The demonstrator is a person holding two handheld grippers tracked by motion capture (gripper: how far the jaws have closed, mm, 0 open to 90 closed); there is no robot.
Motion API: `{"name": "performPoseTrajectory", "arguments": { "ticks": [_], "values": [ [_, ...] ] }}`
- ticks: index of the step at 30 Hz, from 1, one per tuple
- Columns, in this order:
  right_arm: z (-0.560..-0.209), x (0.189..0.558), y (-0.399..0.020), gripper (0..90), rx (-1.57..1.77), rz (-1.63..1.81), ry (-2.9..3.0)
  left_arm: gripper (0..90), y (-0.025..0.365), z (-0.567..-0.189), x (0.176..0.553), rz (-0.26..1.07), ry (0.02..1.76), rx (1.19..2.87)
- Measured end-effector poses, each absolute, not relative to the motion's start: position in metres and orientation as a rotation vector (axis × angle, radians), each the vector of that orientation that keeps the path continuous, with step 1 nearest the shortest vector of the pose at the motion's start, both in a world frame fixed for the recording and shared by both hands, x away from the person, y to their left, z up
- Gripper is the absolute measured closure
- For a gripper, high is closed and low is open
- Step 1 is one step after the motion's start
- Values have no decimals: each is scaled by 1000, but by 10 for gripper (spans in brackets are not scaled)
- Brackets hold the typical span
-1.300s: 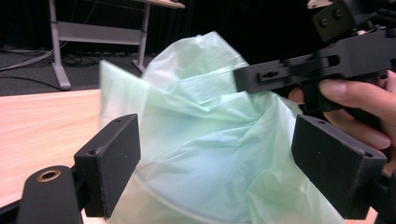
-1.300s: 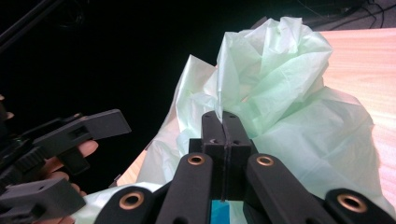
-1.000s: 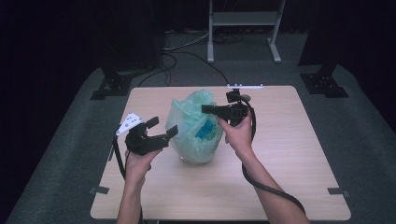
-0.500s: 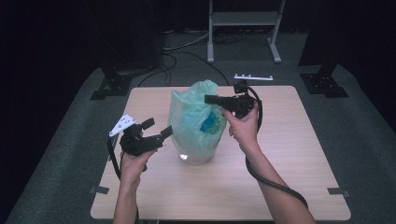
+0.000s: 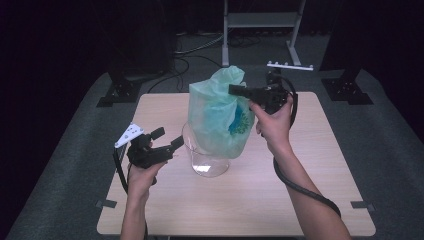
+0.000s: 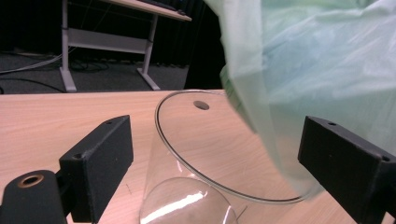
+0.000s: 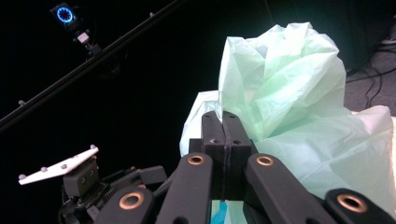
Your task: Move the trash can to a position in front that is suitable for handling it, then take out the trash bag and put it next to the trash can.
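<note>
Wooden surface (image 5: 280, 200) below, we lift the bag (image 5: 220, 117) straight toward twelve o'clock (right gripper (image 5: 235, 90) clamped on it), left gripper (image 5: 167, 140) wide beside the jar (image 5: 206, 162).

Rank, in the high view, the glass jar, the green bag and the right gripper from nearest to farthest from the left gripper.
Measured from the left gripper:
1. Glass jar: just to its right on the table, rim beside the open jaws.
2. Green bag: right and farther back, hanging into the jar.
3. Right gripper: farthest, up at the bag's top, shut on its plastic.
</note>
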State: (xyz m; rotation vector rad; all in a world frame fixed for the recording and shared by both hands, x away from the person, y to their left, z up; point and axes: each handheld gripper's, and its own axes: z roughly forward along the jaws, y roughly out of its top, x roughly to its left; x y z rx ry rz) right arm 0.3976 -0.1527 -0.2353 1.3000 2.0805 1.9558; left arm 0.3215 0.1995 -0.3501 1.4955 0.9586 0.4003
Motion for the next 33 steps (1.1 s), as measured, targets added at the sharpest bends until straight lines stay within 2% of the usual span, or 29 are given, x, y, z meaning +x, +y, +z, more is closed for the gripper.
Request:
{"name": "performPoseTrajectory", "arguments": {
  "ticks": [14,33],
  "values": [
    [-221,396,-209,900,1384,2009,1938,92,195,-352,323,392,959,1512],
    [-239,404,-232,900,1470,1958,1923,92,187,-354,324,392,947,1544]
  ]
}}
